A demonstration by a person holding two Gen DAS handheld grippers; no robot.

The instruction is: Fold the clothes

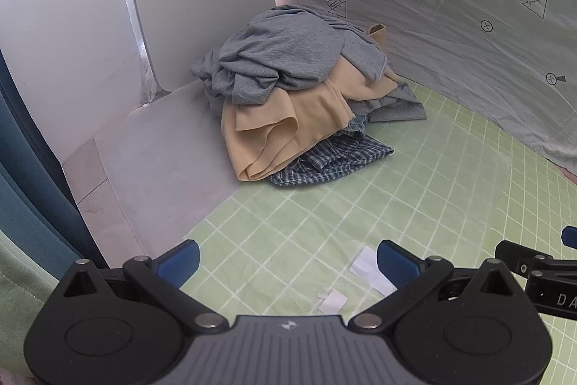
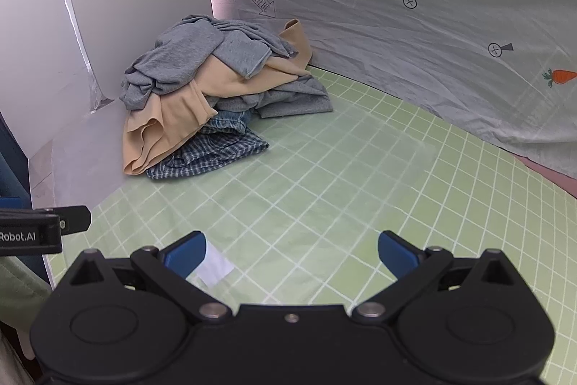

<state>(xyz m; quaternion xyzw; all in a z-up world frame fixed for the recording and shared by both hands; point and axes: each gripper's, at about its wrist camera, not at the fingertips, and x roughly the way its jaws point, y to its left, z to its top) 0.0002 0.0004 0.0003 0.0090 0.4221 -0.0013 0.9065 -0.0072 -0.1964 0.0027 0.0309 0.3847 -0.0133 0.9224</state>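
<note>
A heap of clothes sits in the far corner of the green checked cloth (image 1: 414, 190) (image 2: 342, 168). On top lies a grey garment (image 1: 285, 56) (image 2: 187, 56), under it a beige one (image 1: 288, 125) (image 2: 173, 118), and at the bottom a blue plaid piece (image 1: 331, 161) (image 2: 209, 154). My left gripper (image 1: 288, 262) is open over the near cloth, well short of the heap, nothing between its blue pads (image 1: 396, 264). My right gripper (image 2: 290, 257) is open too and empty. Each gripper shows at the edge of the other's view, the right one (image 1: 533, 266) and the left one (image 2: 43, 230).
A white sheet printed with carrots and arrows (image 1: 450, 6) (image 2: 396, 24) hangs behind the heap. White panels (image 1: 72, 42) (image 2: 119, 6) close the left side. Small white paper scraps (image 1: 368, 266) (image 2: 214, 266) lie on the cloth near the grippers. A teal curtain (image 1: 21, 168) hangs at far left.
</note>
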